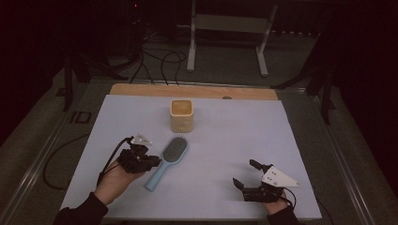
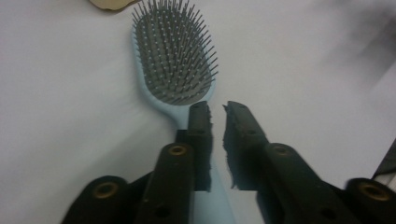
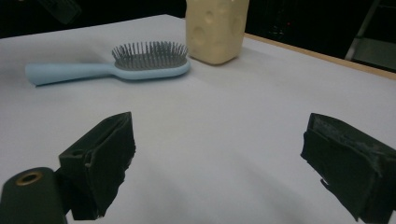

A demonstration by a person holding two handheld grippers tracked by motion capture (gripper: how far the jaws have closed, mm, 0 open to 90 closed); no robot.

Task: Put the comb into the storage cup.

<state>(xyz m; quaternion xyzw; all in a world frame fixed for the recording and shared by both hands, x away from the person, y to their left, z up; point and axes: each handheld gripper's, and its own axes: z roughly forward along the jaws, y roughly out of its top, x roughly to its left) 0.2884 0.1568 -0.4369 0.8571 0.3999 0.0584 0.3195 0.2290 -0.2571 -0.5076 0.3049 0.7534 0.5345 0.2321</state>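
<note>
1. High view: one light-blue plastic paddle hairbrush (image 1: 168, 159) with grey bristles lies flat, bristles up, on the pale blue table cover (image 1: 225, 140). Its head points toward one cream, square-sided holder cup (image 1: 181, 115), which stands upright just beyond the brush head, not touching it.
2. Left gripper view: the brush (image 2: 175, 60) bristles show singly, and the handle runs down between and under the jaws. A sliver of the cup (image 2: 108, 3) shows beyond the brush head.
3. Right gripper view: the brush (image 3: 112, 67) appears side-on, with the cup (image 3: 215, 30) showing round dimples on its wall.
4. Count: one brush, one cup, two grippers, two hands.
5. Left gripper (image 1: 151, 161): at the brush handle, jaws nearly together with a narrow gap over the handle; whether they pinch it, I cannot tell. The left hand (image 1: 117, 180) cradles it from below.
6. Right gripper (image 1: 247, 173): well apart from the brush, jaws spread wide, nothing between them, pointing toward the brush.
</note>
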